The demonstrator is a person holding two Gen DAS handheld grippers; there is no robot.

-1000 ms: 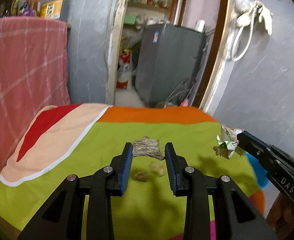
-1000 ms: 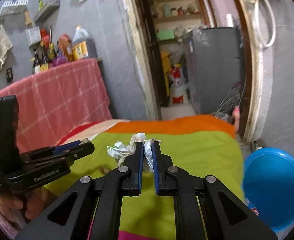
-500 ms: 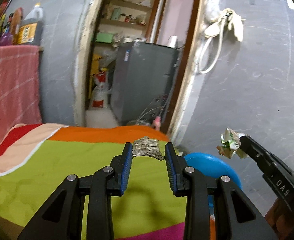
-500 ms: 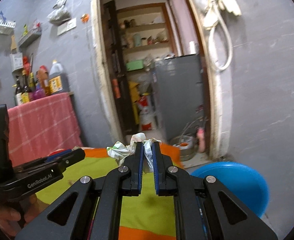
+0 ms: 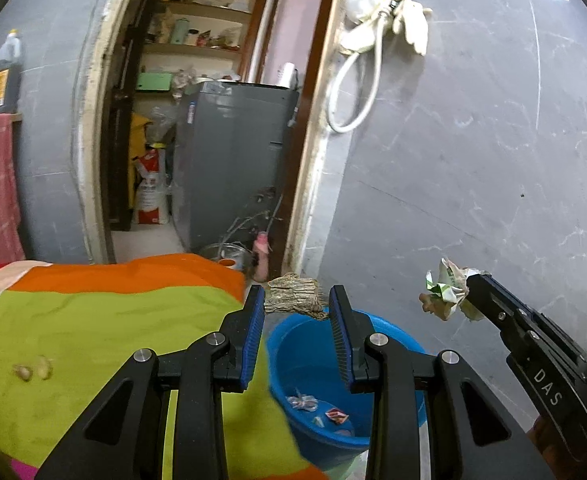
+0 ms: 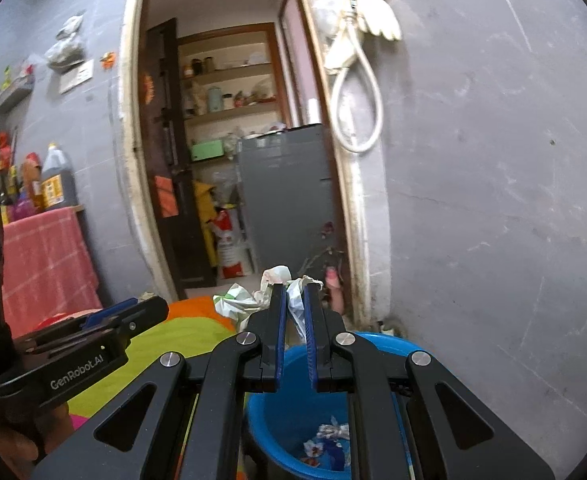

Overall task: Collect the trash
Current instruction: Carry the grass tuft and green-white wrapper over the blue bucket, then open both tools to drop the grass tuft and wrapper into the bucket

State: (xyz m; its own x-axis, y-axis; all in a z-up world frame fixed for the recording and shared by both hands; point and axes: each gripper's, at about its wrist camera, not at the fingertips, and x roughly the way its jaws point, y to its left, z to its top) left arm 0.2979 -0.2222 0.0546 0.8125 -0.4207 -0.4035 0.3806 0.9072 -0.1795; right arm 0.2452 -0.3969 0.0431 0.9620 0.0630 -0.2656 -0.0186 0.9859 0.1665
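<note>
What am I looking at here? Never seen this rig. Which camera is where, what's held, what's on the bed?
No robot arm: a person carries a two-finger gripper in each hand, and each has a fisheye camera looking along its fingers.

Left wrist view: the left gripper pinches a brown fibrous scrap at its fingertips. The right gripper shows at the side, holding crumpled paper.

Right wrist view: the right gripper's own fingers are shut on that paper, above a blue basin with wrappers already inside.

On the bright cloth, two small tan bits remain.
</note>
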